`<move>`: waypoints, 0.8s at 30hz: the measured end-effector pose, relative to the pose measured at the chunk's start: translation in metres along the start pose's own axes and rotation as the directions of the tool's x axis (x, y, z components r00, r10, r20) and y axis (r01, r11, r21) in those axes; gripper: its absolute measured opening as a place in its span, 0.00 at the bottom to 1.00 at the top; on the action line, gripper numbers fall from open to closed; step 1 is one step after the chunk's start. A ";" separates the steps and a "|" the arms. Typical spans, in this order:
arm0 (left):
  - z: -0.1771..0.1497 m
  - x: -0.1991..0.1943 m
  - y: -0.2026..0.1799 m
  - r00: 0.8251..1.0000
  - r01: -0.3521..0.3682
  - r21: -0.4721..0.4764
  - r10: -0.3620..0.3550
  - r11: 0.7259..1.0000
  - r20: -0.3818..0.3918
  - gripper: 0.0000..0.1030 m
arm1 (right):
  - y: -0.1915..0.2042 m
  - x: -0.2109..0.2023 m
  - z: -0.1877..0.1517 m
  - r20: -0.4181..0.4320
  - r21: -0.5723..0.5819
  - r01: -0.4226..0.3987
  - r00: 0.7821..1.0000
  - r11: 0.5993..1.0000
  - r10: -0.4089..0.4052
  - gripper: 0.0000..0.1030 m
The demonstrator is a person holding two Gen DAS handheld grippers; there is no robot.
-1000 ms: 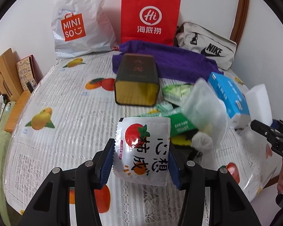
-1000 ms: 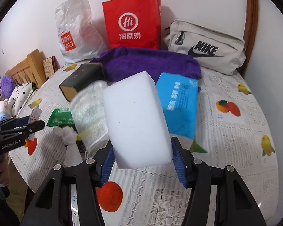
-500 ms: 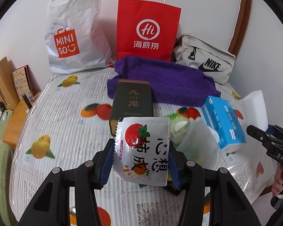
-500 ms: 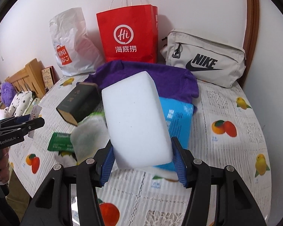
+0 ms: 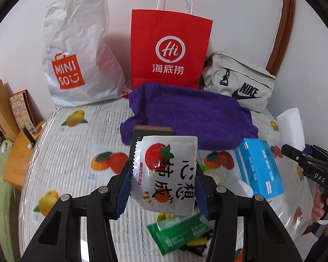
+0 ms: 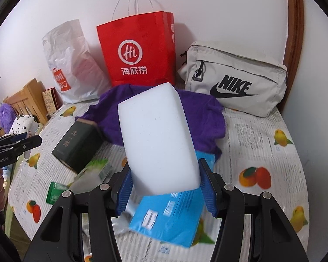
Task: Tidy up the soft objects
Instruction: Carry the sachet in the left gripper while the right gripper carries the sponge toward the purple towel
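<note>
Both claws risen: left claw [image 5: 164, 187] one sachet [image 5: 167, 172], right claw [image 6: 165, 193] one sponge [image 6: 157, 139].

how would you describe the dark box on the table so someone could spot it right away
Start at the red bag against the wall; the purple cloth lies before it. At the cloth's left edge lies the dark box, the only dark green, hard-edged thing there, with pale characters.

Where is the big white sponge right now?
The white sponge is clamped in the right gripper, held up over the blue packet, before the purple cloth.
</note>
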State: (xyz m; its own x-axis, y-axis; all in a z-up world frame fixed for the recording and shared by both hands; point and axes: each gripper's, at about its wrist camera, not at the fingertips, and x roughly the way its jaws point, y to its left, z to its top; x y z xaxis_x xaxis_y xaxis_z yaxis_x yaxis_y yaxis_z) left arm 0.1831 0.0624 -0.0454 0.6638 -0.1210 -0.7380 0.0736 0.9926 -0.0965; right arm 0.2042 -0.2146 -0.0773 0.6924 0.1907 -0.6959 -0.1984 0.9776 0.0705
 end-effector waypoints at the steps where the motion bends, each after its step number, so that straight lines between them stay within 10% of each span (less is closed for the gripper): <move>1: 0.003 0.001 0.000 1.000 0.000 0.002 0.000 1.000 0.000 0.48 | -0.003 0.004 0.004 -0.003 0.004 0.000 1.000 1.000 0.000 0.54; 24: 0.078 0.092 0.009 0.998 -0.030 0.022 0.031 0.999 -0.063 0.48 | -0.046 0.124 0.079 -0.097 0.060 0.022 0.995 0.998 -0.016 0.54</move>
State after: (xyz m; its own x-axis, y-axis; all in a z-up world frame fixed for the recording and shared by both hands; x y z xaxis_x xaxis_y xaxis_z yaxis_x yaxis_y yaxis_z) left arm 0.3032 0.0614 -0.0623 0.6179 -0.0906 -0.7810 0.0704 0.9957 -0.0598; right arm 0.3536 -0.2285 -0.1103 0.6251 0.1657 -0.7628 -0.1413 0.9851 0.0982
